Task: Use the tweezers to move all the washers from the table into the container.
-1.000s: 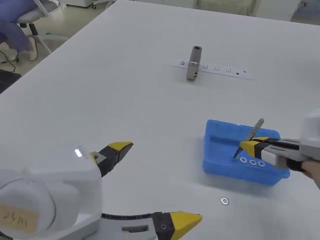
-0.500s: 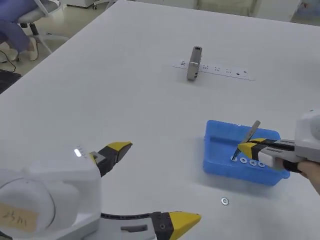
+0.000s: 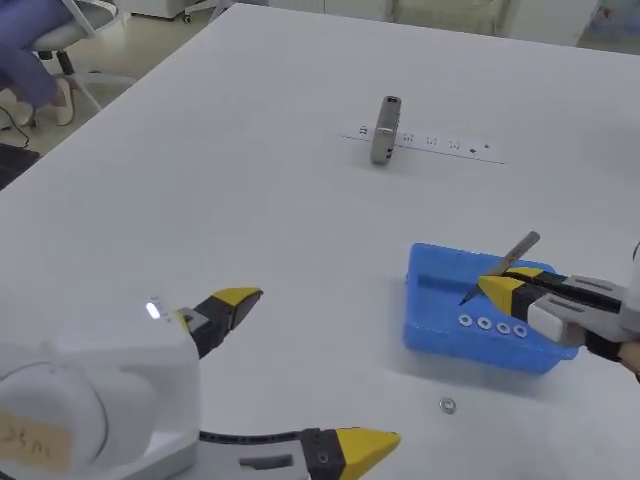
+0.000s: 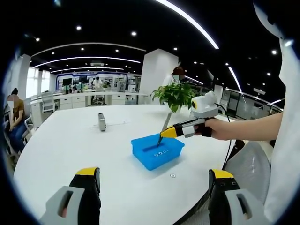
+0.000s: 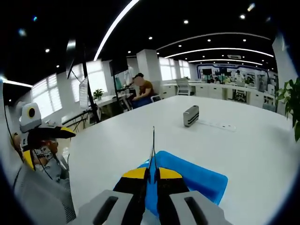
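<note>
A blue container (image 3: 437, 298) sits on the white table with several washers (image 3: 485, 323) in a row on its floor. One washer (image 3: 447, 405) lies on the table just in front of it. My right gripper (image 3: 500, 288) is shut on the tweezers (image 3: 497, 268), whose tips hang just above the container's floor, beside the leftmost washer. The right gripper view looks along the tweezers (image 5: 153, 147) down over the container (image 5: 199, 180). At lower left my left gripper (image 3: 310, 372) is open and holds nothing. The left gripper view takes in the container (image 4: 157, 151) and the loose washer (image 4: 173, 176).
A grey metal block (image 3: 385, 128) stands on a flat white strip (image 3: 430, 140) at the table's far side. An office chair (image 3: 60, 35) is past the left edge. Bare tabletop lies between my left gripper and the container.
The tweezers dipped to the container's floor, left one more washer at the left end of the row, and their tips have since lifted a little. The left gripper has stayed put.
</note>
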{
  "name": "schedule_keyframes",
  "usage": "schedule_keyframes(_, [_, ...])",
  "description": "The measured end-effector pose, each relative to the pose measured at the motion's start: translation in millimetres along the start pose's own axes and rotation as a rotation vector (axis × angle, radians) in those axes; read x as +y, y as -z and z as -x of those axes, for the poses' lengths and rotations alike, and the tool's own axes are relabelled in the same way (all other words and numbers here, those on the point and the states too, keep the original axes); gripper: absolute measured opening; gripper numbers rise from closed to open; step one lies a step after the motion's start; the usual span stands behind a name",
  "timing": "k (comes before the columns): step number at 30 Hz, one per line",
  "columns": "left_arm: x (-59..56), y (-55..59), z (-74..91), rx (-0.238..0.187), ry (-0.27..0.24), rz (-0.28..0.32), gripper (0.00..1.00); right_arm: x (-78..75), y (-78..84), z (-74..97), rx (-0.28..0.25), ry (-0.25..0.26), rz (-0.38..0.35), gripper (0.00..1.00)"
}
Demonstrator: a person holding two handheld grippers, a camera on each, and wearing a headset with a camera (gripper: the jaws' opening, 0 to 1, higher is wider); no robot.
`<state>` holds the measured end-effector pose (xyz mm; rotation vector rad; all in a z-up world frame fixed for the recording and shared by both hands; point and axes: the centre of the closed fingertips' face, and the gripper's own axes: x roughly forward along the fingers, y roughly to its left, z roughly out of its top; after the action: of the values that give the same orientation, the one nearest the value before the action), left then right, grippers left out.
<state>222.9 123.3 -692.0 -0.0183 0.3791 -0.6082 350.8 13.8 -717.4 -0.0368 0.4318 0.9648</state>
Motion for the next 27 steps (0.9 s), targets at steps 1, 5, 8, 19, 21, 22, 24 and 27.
schedule_keyframes(1, [-0.5,0.2,-0.3,0.002,0.003,-0.003,0.97,3.2,-1.1,2.1,-0.011,-0.006,-0.006,0.04])
schedule_keyframes(5, [-2.3,-0.1,-1.2,0.002,0.01,-0.004,0.97,21.0,2.8,11.6,-0.028,-0.054,-0.023,0.04])
schedule_keyframes(8, [-2.7,0.1,-1.4,0.005,0.012,-0.006,0.97,31.7,15.1,16.6,-0.008,-0.087,-0.047,0.04])
schedule_keyframes(19, [-6.5,-0.8,-2.4,0.007,0.021,-0.014,0.97,42.7,65.3,19.5,0.109,-0.119,-0.097,0.04])
schedule_keyframes(21, [-6.7,-0.3,-2.3,0.009,0.021,-0.015,0.97,44.1,70.1,18.5,0.127,-0.122,-0.095,0.04])
schedule_keyframes(22, [-6.8,-0.1,-2.2,0.009,0.021,-0.015,0.97,45.0,71.8,18.4,0.134,-0.122,-0.088,0.04])
schedule_keyframes(24, [-7.0,0.0,-2.1,0.011,0.018,-0.015,0.97,47.2,74.9,17.4,0.148,-0.126,-0.079,0.04])
schedule_keyframes(27, [-6.7,0.1,-1.3,0.01,0.014,-0.012,0.97,49.3,77.6,15.7,0.163,-0.131,-0.06,0.04])
